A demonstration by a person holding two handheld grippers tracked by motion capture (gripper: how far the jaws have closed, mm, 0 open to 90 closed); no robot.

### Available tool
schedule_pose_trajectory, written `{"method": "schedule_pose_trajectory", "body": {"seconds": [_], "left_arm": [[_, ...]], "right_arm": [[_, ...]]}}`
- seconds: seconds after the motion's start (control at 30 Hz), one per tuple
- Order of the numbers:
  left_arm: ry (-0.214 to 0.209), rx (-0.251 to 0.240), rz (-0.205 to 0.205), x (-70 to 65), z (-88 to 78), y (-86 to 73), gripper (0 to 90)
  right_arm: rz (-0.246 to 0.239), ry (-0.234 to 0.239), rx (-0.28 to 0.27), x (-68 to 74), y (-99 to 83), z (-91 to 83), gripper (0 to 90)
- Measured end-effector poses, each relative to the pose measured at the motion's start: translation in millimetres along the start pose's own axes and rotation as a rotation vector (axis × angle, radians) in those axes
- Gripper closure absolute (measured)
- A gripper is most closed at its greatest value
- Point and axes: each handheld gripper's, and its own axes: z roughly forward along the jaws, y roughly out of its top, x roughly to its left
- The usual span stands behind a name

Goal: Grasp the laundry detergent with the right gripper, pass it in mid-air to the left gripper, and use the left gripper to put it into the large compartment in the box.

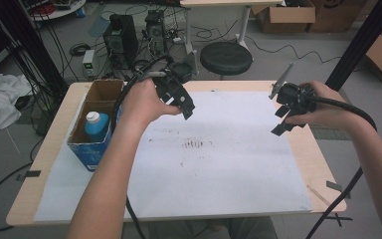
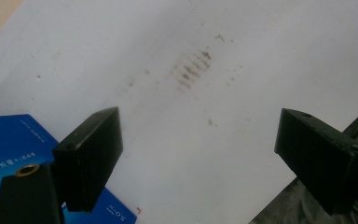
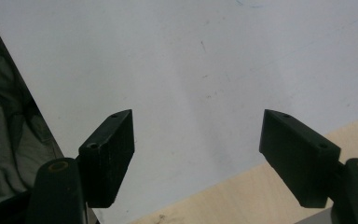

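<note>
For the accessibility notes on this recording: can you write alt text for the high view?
A person holds the left claw and right claw open and empty above a white sheet on a wooden table. At the table's left edge, an open blue box holds a blue bottle with a white cap.

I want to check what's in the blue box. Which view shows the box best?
The high view: the open blue box stands at the table's left, with a white-capped blue bottle inside. The left gripper view catches just a blue printed face behind one jaw. The right gripper view looks at the white sheet.
</note>
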Motion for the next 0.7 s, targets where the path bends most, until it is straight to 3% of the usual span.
{"method": "schedule_pose_trajectory", "body": {"seconds": [0.7], "left_arm": [[-0.001,0.002,-0.003,0.8,1.0,-1.6,15.9]], "right_arm": [[-0.002,0.005,0.002,1.0,0.3,1.5,26.8]]}}
